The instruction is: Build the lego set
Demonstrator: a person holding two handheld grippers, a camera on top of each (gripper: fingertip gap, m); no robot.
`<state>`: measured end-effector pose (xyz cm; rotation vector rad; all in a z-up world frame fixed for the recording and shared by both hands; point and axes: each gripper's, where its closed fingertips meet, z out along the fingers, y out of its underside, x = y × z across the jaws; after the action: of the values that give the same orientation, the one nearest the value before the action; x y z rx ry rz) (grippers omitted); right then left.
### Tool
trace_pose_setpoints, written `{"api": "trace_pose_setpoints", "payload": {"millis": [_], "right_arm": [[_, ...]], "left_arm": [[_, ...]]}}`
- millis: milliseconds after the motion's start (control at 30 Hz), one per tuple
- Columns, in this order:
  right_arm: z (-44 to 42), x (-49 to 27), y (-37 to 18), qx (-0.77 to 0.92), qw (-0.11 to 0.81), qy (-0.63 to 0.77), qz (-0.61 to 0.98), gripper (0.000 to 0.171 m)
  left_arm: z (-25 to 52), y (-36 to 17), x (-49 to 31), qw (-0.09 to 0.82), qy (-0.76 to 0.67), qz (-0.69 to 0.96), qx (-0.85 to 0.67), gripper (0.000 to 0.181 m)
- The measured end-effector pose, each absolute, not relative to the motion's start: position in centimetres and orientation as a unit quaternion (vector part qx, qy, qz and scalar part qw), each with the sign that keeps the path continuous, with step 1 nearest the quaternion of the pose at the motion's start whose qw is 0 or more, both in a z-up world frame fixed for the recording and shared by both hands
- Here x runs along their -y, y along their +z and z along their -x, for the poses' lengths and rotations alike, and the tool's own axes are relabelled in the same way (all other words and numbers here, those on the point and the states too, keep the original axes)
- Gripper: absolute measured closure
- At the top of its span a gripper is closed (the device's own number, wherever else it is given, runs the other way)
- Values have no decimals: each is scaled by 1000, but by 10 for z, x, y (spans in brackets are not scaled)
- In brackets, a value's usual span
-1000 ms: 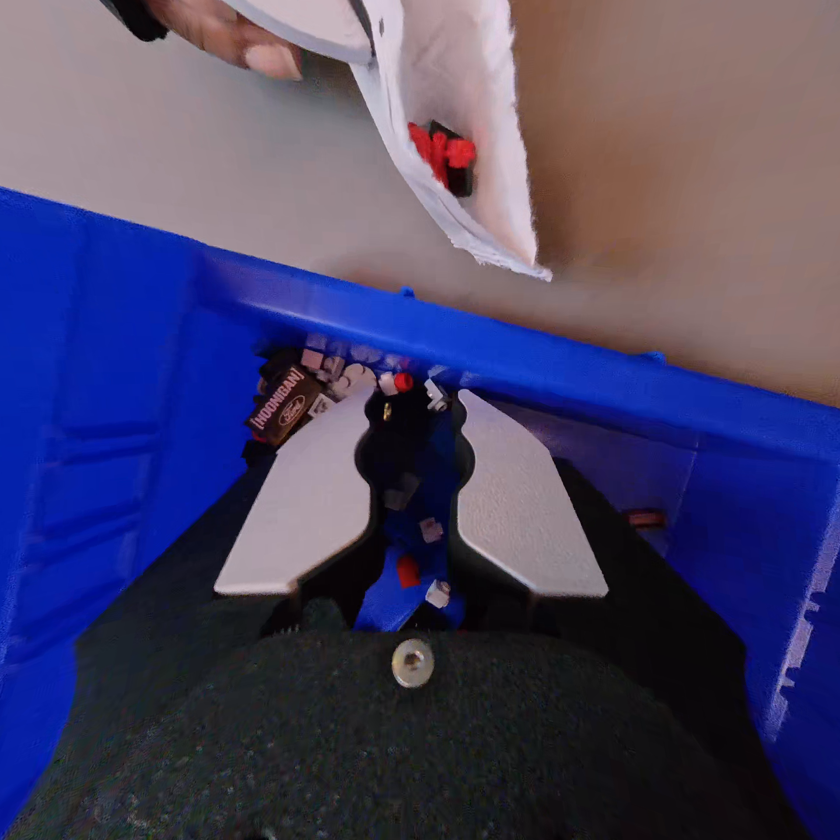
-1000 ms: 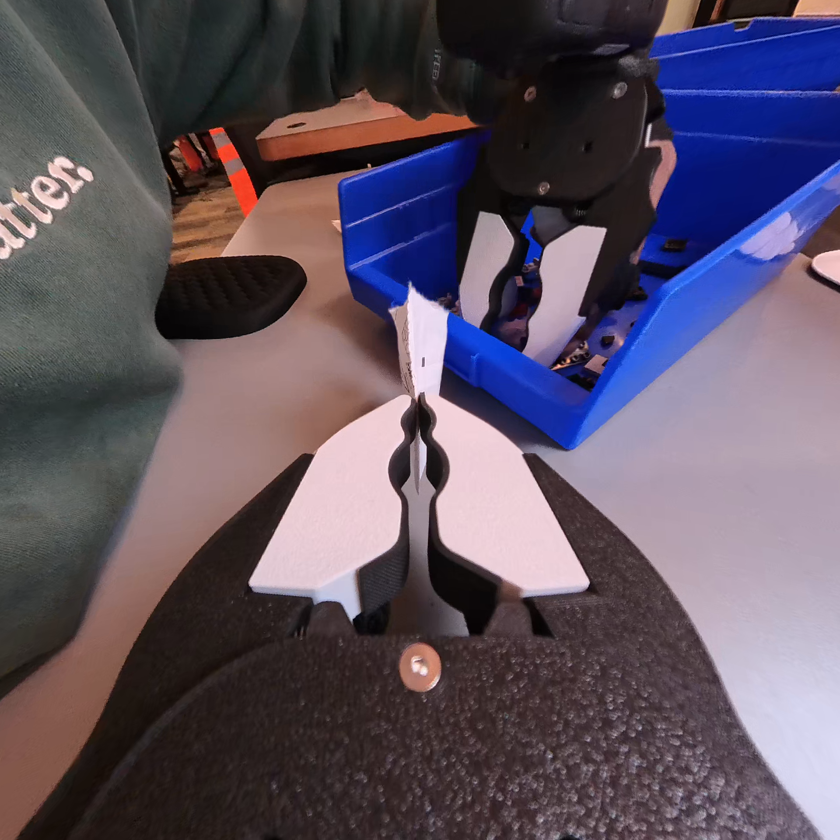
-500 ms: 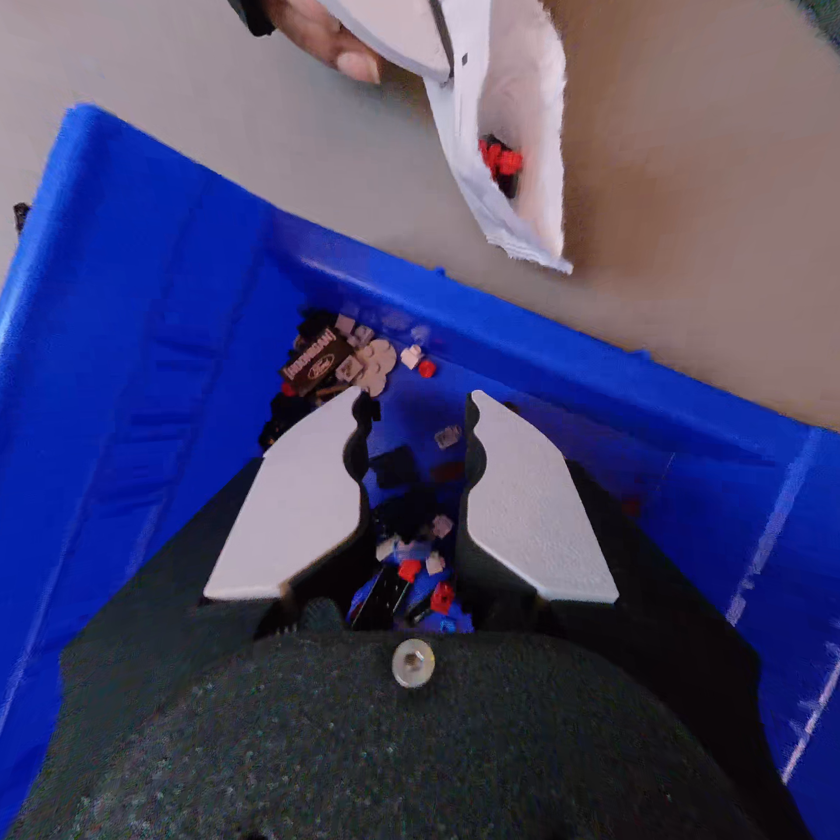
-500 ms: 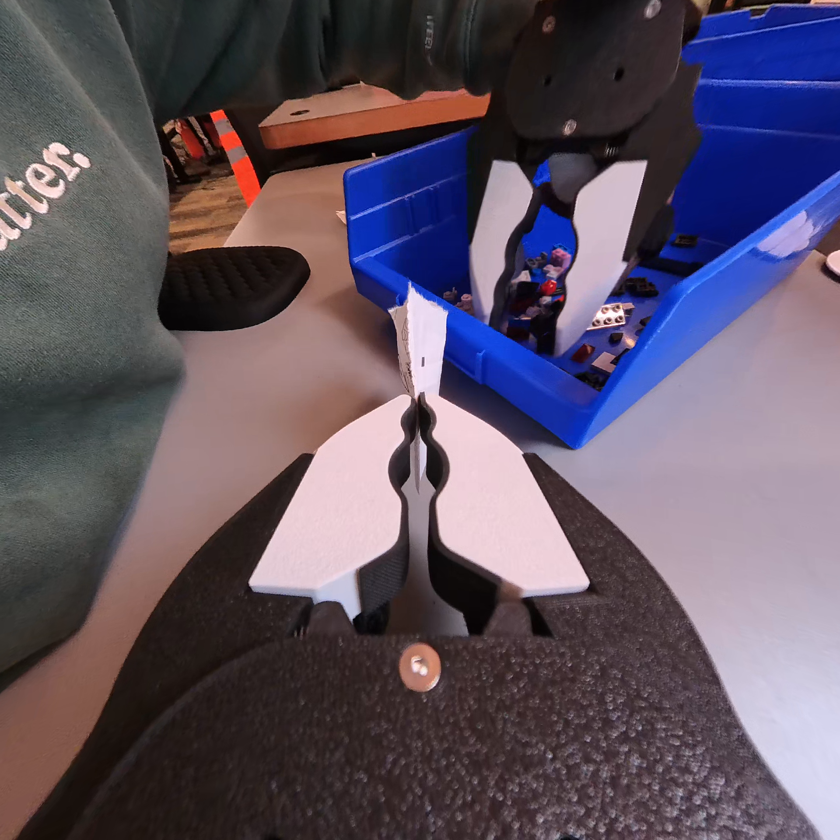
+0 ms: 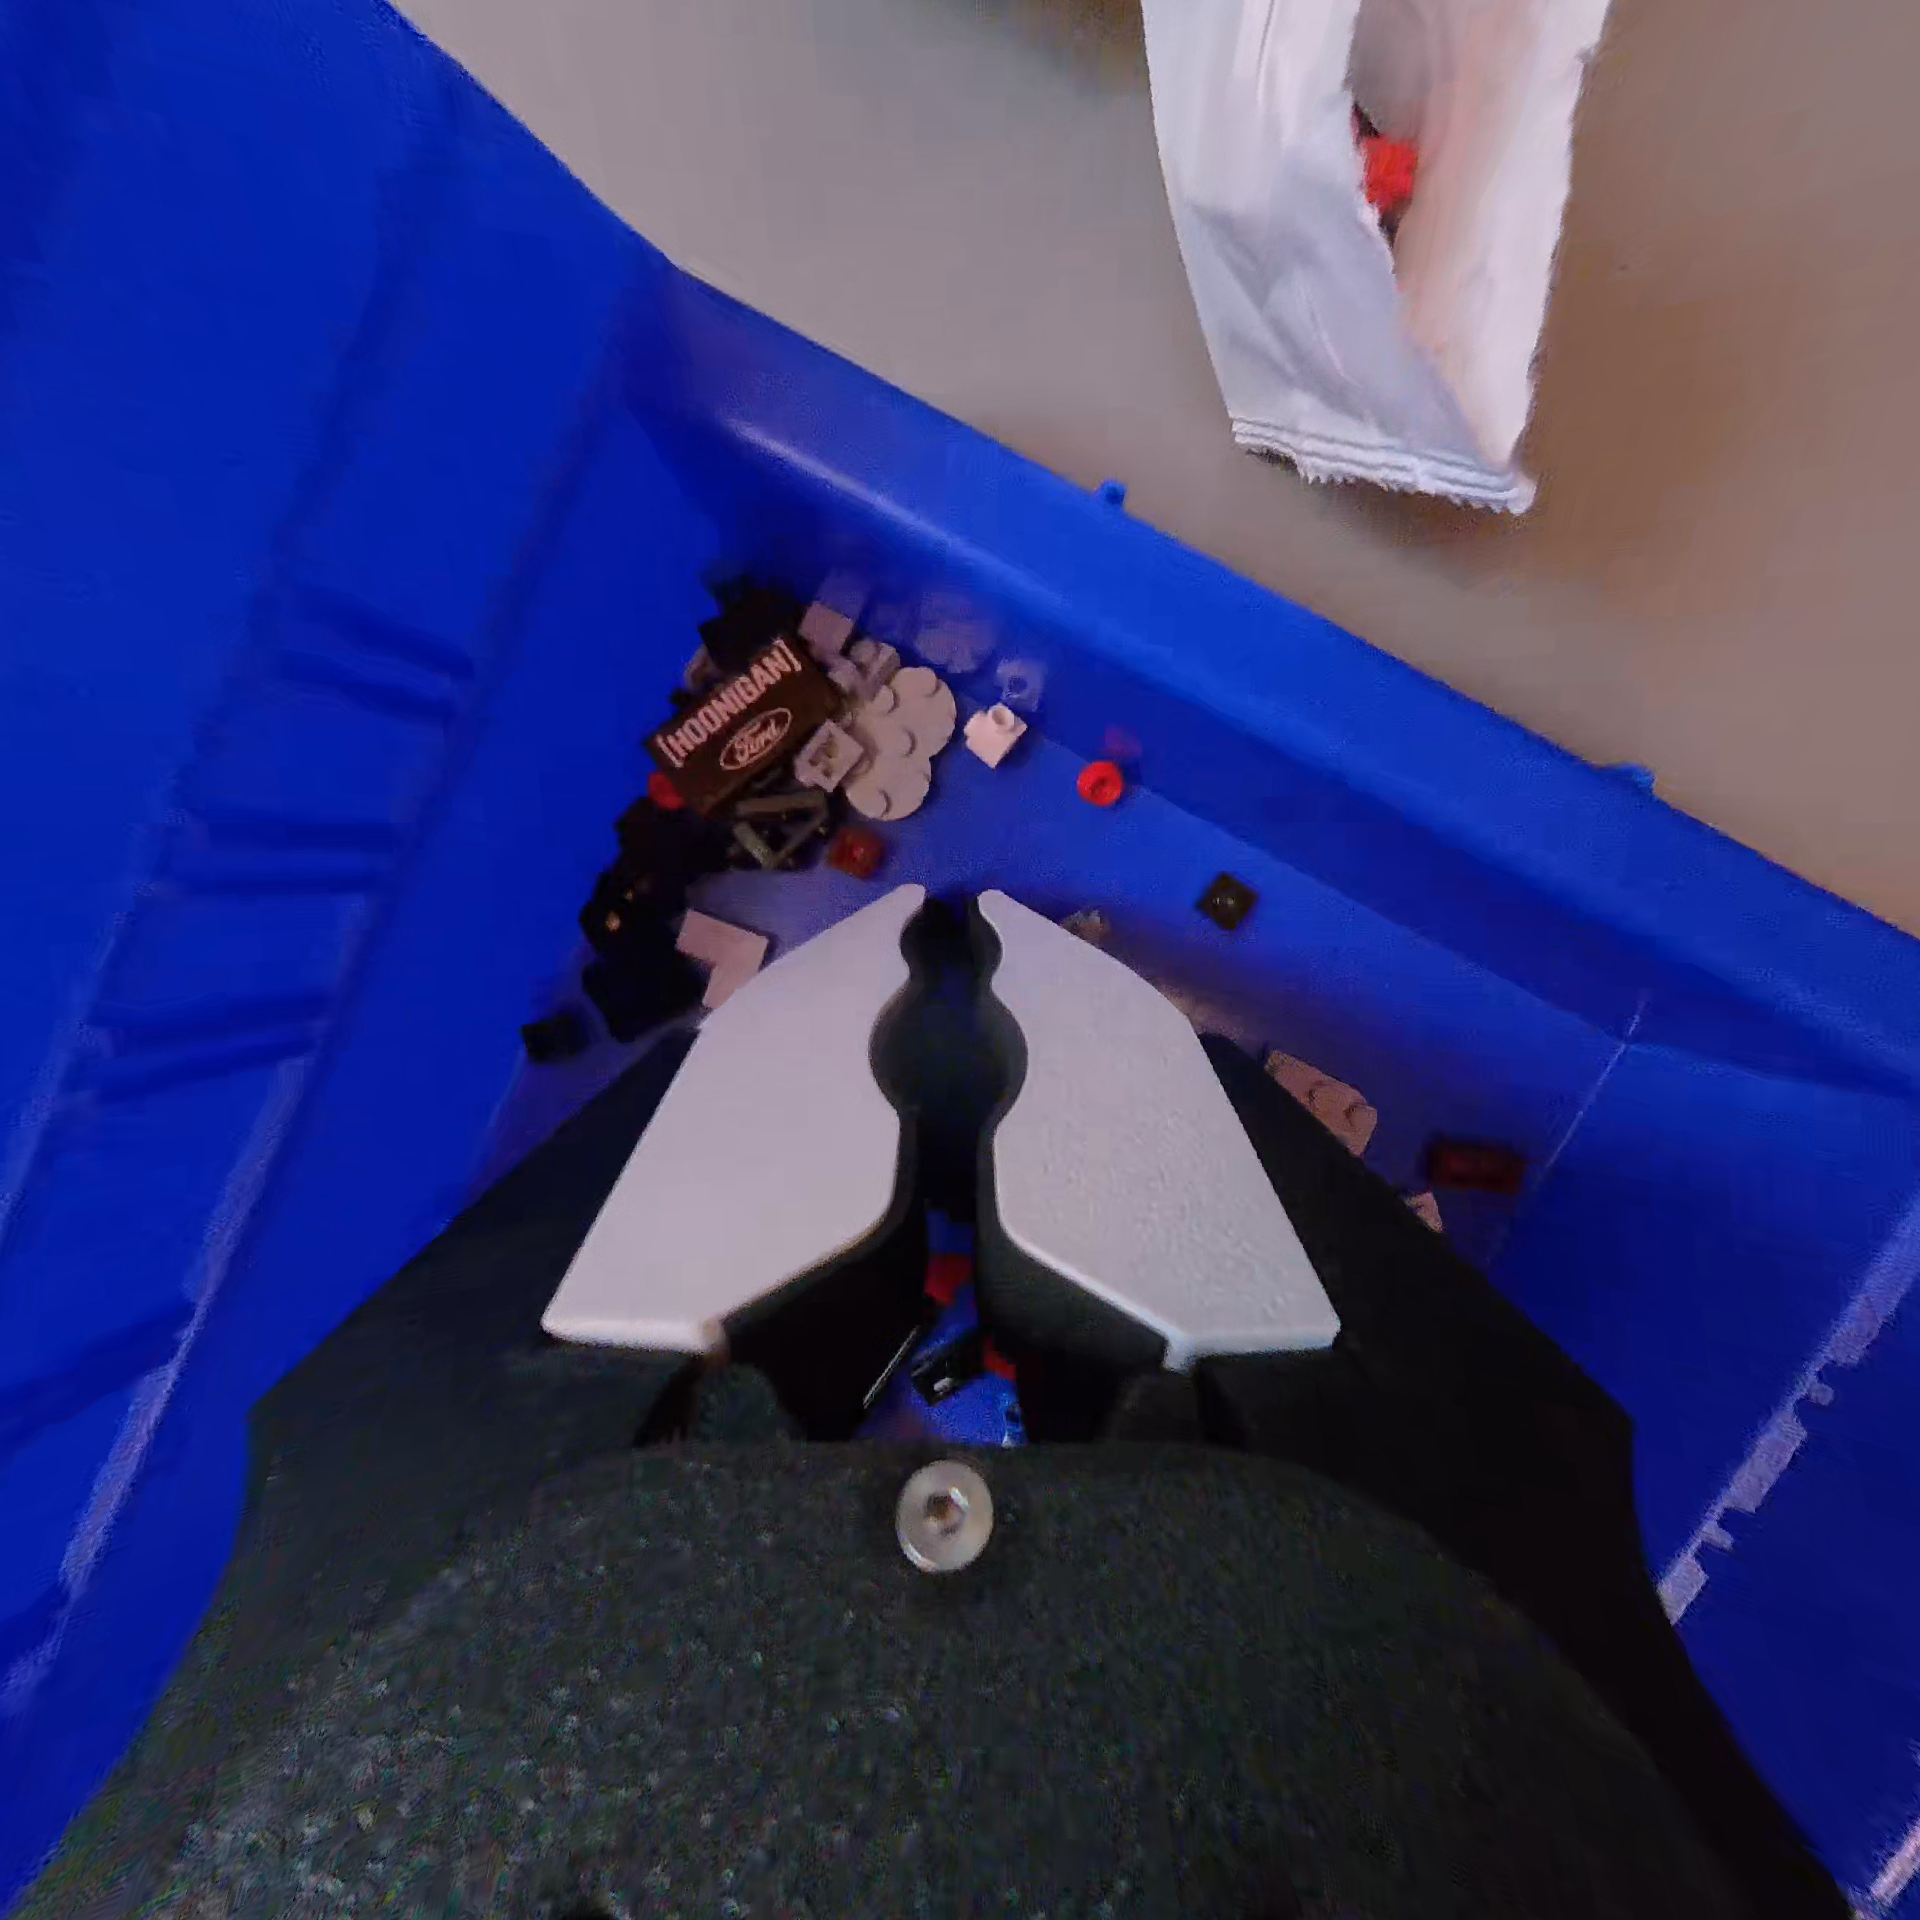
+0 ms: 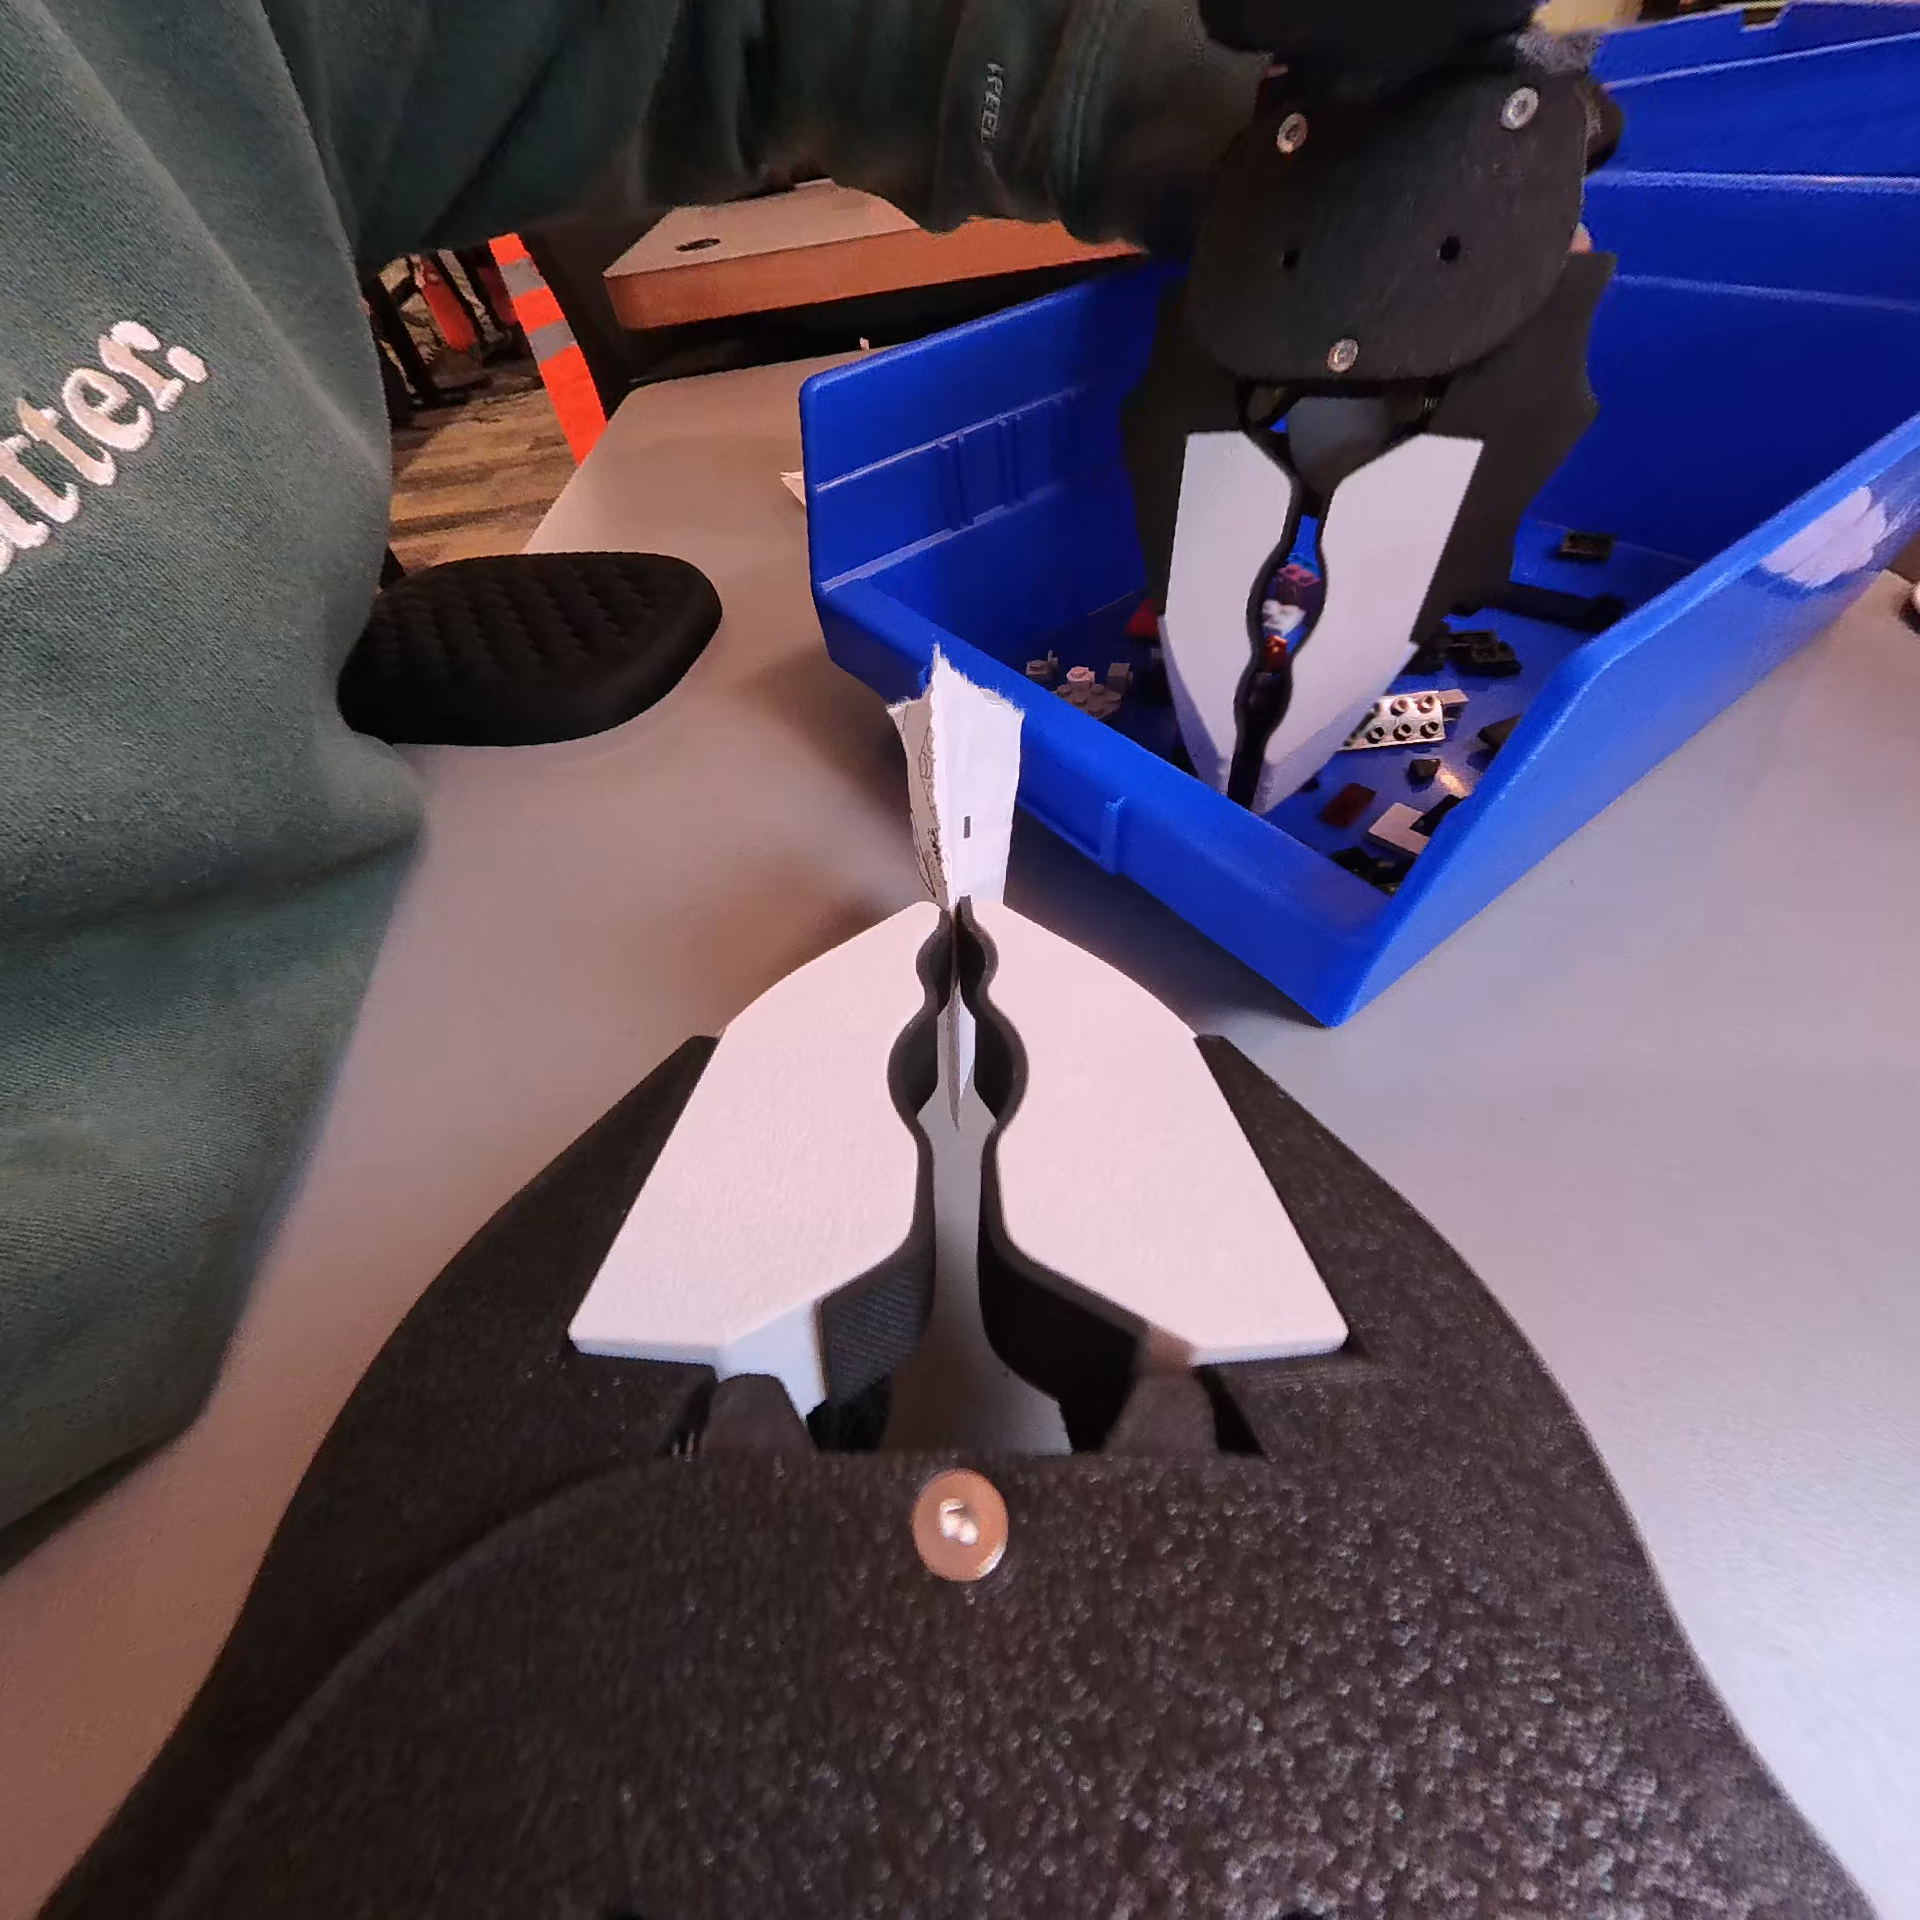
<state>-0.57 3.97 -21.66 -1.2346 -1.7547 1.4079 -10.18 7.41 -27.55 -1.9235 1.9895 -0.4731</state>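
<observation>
- The right gripper [image 6: 954,914] pinched a thin white paper bag [image 6: 961,790] by its edge above the bench [image 6: 1558,1195]; light, floppy, tearable.
- The left gripper [image 5: 951,902], nearly closed, apparently empty, hung inside the blue bin [image 5: 1351,748] above small toy bricks [image 5: 894,727].

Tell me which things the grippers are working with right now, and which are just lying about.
In use: right gripper shut on white paper bag; left gripper, nearly closed, inside blue bin among toy bricks.
Lying about: black textured pad; second blue bin behind; wooden tabletop further back.
</observation>
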Motion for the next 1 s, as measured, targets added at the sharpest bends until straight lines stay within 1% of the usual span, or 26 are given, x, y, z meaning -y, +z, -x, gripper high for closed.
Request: {"api": "trace_pose_setpoints", "payload": {"millis": [67, 133, 267, 400, 533, 733, 867, 1000], "right_arm": [[6, -40, -217, 656, 283, 526, 462, 171], [6, -40, -217, 655, 282, 527, 463, 171], [7, -40, -217, 655, 281, 526, 465, 171], [6, -40, -217, 655, 284, 524, 465, 171], [6, -40, -217, 655, 282, 525, 464, 171], [6, -39, -217, 658, 283, 523, 462, 171], [8, -41, -218, 654, 291, 515, 471, 171], [13, -46, -217, 642, 301, 514, 483, 171]], "left_arm": [[104, -269, -71, 177, -175, 672, -698, 178], [98, -260, -63, 188, -194, 662, -699, 165], [85, -265, -52, 175, -197, 646, -716, 160], [82, -276, -49, 147, -195, 643, -725, 168], [80, -278, -50, 143, -196, 648, -722, 174], [86, -277, -55, 152, -167, 655, -721, 174], [92, -249, -65, 207, -158, 670, -696, 175], [77, -198, -61, 286, -175, 664, -668, 175]]}}
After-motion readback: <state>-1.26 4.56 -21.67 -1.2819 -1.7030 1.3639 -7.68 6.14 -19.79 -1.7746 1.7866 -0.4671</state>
